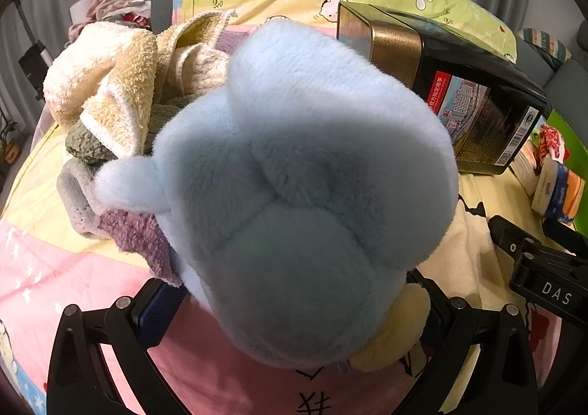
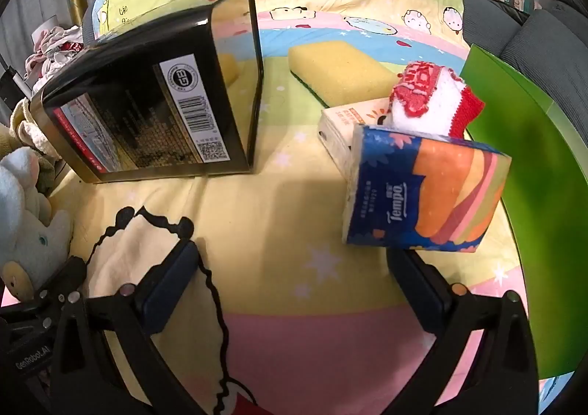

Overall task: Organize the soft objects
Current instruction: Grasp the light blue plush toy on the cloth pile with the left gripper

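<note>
A large light-blue plush toy with a yellow foot fills the left wrist view. It lies between the spread fingers of my left gripper, and pink blanket shows between the left pad and the plush, so the pads are not pressing it. Behind the plush is a heap of cream towels with green, grey and purple cloths. My right gripper hangs open over the blanket with nothing in it. A blue and orange tissue pack stands just beyond its right finger. The plush shows at the far left.
A black tin box lies tilted on the bed between the two sides. A yellow sponge, a white tissue pack and a red-and-white knitted cloth sit by a green container at the right. Curtains hang behind the bed.
</note>
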`<state>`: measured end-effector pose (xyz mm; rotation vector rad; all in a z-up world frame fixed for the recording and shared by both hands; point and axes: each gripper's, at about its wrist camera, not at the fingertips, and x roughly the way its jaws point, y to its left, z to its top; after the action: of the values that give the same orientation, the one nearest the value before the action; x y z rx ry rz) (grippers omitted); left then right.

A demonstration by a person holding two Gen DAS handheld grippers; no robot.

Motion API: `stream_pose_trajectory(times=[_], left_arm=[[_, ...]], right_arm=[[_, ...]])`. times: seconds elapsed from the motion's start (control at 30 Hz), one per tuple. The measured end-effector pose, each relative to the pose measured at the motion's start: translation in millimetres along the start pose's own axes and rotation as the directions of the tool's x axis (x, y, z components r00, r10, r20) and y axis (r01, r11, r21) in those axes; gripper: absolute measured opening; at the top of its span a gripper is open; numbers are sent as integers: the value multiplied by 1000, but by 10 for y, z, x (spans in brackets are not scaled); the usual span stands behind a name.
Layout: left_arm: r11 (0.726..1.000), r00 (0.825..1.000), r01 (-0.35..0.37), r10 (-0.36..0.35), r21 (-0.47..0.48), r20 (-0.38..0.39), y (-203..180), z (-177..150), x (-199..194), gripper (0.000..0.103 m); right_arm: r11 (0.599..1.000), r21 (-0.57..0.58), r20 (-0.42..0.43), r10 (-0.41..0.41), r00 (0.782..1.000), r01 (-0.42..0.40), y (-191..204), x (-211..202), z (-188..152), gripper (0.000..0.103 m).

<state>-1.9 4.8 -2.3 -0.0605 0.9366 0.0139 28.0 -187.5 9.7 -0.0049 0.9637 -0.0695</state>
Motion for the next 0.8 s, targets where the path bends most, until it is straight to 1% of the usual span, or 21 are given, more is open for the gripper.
stream_pose_trajectory(times=[0.23, 0.3, 0.6, 0.8], left_arm=[[1000, 1000, 4, -4, -2, 2, 20, -63, -57, 103], [1000, 1000, -3, 3, 2, -5, -12, -4, -42, 103], [1000, 1000, -7, 7, 3, -12, -42, 74, -21, 103], [1000, 1000, -7, 7, 6, -14, -38, 81, -3, 103]], right_arm=[[1000, 0, 0, 0, 1000, 0, -2, 0, 0, 102], [1000, 0, 0, 0, 1000, 0, 1, 2, 1, 102], [1000, 0, 0, 0, 1000, 0, 1, 1, 0, 102], [1000, 0, 0, 0, 1000, 0, 2, 0, 0, 102]])
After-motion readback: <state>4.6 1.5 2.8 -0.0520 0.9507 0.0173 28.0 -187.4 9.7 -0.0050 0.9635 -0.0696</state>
